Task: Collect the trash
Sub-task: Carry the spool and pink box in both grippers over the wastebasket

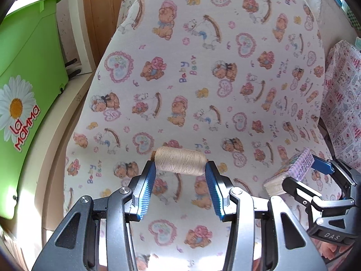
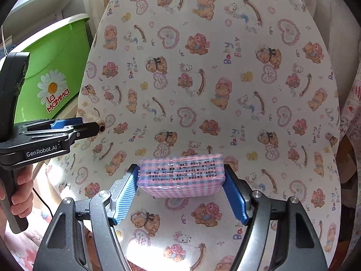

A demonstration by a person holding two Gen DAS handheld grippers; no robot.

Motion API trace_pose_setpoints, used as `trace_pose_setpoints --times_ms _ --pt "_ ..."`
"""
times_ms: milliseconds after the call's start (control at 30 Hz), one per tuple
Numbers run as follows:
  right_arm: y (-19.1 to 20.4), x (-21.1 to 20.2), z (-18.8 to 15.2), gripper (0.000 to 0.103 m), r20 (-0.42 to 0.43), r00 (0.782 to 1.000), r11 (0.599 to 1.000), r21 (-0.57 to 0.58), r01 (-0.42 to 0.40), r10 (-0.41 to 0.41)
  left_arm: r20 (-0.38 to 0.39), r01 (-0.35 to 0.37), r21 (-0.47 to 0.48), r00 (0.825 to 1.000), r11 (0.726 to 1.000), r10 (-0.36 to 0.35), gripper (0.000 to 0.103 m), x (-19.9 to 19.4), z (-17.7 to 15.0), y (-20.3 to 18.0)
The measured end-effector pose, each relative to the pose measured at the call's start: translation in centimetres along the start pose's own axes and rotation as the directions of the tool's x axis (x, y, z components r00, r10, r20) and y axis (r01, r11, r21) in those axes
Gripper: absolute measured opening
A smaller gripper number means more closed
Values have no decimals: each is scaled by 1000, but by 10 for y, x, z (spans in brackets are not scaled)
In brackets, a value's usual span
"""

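Note:
A spool of beige thread [image 1: 180, 163] lies crosswise between the blue pads of my left gripper [image 1: 180, 166], which is shut on its two ends just above the bear-print cloth [image 1: 203, 79]. A pink-and-blue checked tissue pack [image 2: 180, 176] with small printed text sits between the pads of my right gripper [image 2: 180, 174], and both pads press its short sides. In the left wrist view the right gripper [image 1: 302, 176] and the tissue pack [image 1: 291, 169] show at the right edge. From the right wrist, the left gripper [image 2: 90, 124] is at the left with the spool [image 2: 94, 119] partly hidden behind its finger.
A green plastic bin [image 1: 29, 56] with a daisy label stands left of the cloth-covered board, also seen as the green bin [image 2: 56, 54]. A hand [image 2: 20, 192] holds the left gripper's handle. More printed fabric [image 1: 343, 103] hangs at the right.

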State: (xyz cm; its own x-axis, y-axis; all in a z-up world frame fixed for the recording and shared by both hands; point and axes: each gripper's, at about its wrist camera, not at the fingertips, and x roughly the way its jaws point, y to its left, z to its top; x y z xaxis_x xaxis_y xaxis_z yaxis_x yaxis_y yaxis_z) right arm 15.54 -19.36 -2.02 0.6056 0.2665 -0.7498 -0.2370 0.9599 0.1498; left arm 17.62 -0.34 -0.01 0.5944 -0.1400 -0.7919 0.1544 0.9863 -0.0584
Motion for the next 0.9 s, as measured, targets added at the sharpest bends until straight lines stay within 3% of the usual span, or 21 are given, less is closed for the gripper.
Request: trace_pose_setpoints --times_ms 267,367,500,633,900 --pt "-11 -28 -14 75 25 1000 997 79 -8 6 44 40 -19 998 999 -39 44 -35 -21 -27" --pt "-10 -45 -21 75 38 999 996 83 -14 11 54 12 -60 999 998 -9 44 -45 -45 -34" --pt "-3 -72 -33 75 57 998 997 73 -41 37 -21 72 -121 997 990 -75 44 -46 -85 -37" --pt "0 -93 -55 75 50 997 994 88 -63 59 -50 78 -83 995 994 -82 44 -55 -108 -48" --pt "4 -88 -90 75 -84 992 989 122 -86 97 -166 76 -87 982 993 -90 44 -46 -117 -51"
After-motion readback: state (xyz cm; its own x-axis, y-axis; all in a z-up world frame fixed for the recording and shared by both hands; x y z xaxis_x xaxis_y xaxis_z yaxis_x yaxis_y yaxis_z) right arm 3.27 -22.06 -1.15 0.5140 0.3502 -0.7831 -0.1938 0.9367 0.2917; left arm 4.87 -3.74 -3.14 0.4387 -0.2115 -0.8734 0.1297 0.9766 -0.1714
